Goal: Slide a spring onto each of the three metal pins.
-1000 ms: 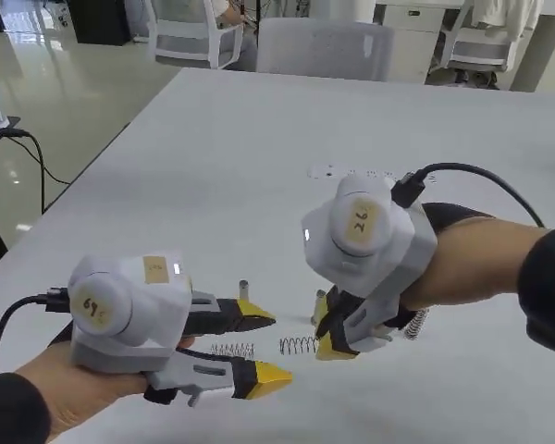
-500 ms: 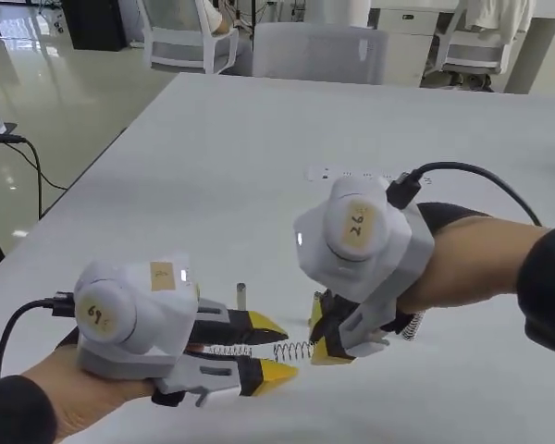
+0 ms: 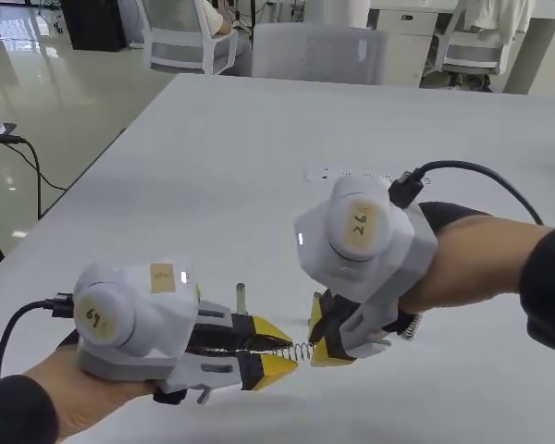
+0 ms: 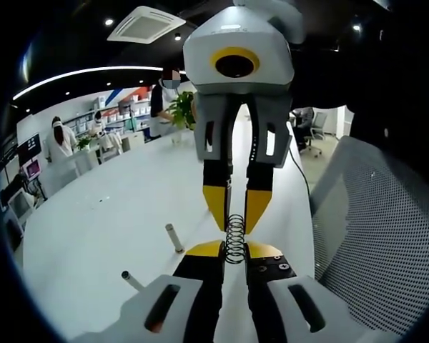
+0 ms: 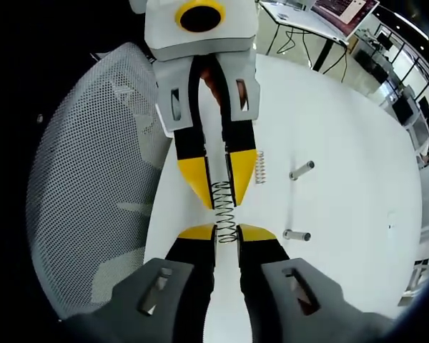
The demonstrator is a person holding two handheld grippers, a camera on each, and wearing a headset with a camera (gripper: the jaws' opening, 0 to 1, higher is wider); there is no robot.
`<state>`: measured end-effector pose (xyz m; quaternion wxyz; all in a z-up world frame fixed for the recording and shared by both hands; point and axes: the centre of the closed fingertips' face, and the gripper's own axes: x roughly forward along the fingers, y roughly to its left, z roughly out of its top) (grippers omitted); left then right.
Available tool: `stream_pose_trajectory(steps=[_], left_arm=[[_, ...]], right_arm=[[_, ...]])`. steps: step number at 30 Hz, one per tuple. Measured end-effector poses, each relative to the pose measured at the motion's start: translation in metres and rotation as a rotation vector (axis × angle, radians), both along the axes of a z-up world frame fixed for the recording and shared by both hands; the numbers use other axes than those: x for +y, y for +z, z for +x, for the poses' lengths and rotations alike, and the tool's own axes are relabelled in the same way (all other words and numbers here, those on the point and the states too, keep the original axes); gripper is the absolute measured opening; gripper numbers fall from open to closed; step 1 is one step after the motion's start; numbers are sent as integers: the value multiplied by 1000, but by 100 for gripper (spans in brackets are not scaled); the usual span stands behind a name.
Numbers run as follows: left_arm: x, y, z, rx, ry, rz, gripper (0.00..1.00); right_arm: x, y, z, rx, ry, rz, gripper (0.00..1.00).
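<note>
1. White bench (image 3: 259,166) spans the frame, with a grey chair (image 3: 319,51) at its upper edge.
2. Left tongs (image 4: 234,250) and right tongs (image 5: 227,232) meet at lower centre, each clamped on one end of a spring (image 3: 299,351) (coils stretched between them).
3. An upright pin (image 3: 241,296) stands just above the left tongs.

White table (image 3: 259,166), grey chair (image 3: 322,51) behind.

Parts counted at the workbench: two grippers, two springs, two metal pins.
Grippers: left gripper (image 3: 284,354) and right gripper (image 3: 320,339). In the right gripper view, the springs are the first spring (image 5: 222,207) and second spring (image 5: 259,166), and the pins are the first pin (image 5: 301,169) and second pin (image 5: 295,235).
</note>
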<state>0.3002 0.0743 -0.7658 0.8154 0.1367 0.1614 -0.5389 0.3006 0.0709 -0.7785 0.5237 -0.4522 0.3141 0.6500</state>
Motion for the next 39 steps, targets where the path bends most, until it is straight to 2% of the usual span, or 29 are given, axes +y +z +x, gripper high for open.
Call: stream_pose_trajectory(steps=[10, 16, 21, 26, 30, 39], left_arm=[[1, 4, 0, -1, 0, -16, 7], [-2, 12, -1, -11, -6, -40, 7], [-3, 13, 0, -17, -5, -41, 7], [-2, 9, 0, -15, -5, -30, 8], [-1, 8, 1, -16, -4, -20, 8], [-3, 6, 0, -7, -10, -19, 8]], right_arm=[[-3, -5, 0, 10, -9, -1, 17], [-4, -9, 1, 16, -17, 1, 16], [-5, -9, 2, 5, -10, 5, 14], [-4, 0, 2, 5, -19, 13, 13], [1, 12, 0, 31, -44, 46, 13], [12, 26, -7, 31, -27, 83, 13]])
